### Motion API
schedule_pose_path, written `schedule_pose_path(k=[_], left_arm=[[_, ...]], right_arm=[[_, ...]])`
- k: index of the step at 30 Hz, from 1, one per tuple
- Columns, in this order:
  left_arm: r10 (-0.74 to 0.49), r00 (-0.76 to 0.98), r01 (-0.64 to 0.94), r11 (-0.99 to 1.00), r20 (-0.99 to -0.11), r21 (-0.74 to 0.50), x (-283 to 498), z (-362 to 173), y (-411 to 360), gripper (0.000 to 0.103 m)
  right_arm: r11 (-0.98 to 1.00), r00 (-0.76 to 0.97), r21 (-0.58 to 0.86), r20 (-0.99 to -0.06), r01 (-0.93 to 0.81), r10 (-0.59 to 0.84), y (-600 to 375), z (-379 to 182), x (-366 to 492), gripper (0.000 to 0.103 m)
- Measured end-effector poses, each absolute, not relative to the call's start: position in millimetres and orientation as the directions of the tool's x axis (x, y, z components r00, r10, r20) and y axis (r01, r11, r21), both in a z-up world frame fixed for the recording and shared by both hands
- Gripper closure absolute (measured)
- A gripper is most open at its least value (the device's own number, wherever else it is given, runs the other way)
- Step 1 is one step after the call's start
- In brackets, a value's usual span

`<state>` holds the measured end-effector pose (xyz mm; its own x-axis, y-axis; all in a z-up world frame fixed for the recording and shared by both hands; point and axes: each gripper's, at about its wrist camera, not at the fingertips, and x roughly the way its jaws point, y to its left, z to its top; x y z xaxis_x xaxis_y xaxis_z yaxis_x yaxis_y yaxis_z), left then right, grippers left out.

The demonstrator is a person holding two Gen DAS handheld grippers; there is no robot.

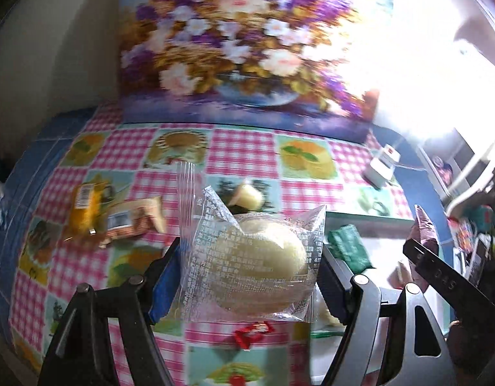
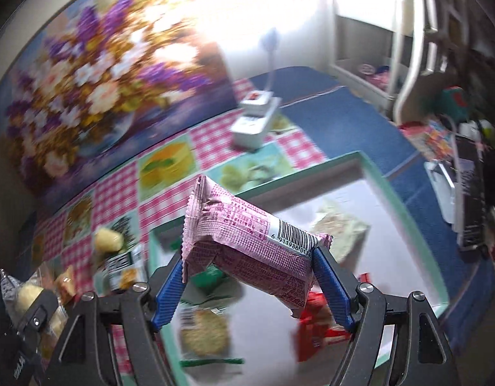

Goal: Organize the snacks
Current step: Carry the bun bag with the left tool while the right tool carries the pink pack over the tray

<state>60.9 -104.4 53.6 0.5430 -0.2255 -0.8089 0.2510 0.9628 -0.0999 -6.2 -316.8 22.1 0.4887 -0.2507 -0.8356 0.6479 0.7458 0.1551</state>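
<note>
Now each gripper carries a wrapped snack above the checked tablecloth (image 1: 244, 148).
Left gripper (image 1: 250, 267) clamps a clear-wrapped pale cake (image 1: 257, 270); right gripper (image 2: 247, 273) clamps a pink snack bar (image 2: 247, 244) over the white tray (image 2: 408, 225); other snacks lie inside.

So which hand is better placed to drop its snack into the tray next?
Right. The right gripper holds the pink packet directly over the tray; the left gripper, holding the clear-wrapped cake, is over the tablecloth beside it.

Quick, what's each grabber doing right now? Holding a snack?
Left gripper: closed on a clear-wrapped pale round cake.
Right gripper: closed on a pink wrapped snack bar.
</note>
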Motion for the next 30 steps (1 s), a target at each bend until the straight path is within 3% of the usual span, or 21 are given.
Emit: schedule_pose_path(k=[13,30], left_arm=[[-0.273,0.479,0.395,0.916,-0.834,-0.073,40.8,47.2,-187.7,0.026],[-0.253,0.428,0.468,0.883,-0.868,-0.027,31.1,16.1,-244.2,0.026]], right_arm=[[0.642,0.454,0.179,-0.841,0.746,-0.294,-360.3,14.3,-32.3,0.024],[0.568,0.424,0.197,-0.855,0.799,-0.300,-388.9,2.9,-51.3,0.024]])
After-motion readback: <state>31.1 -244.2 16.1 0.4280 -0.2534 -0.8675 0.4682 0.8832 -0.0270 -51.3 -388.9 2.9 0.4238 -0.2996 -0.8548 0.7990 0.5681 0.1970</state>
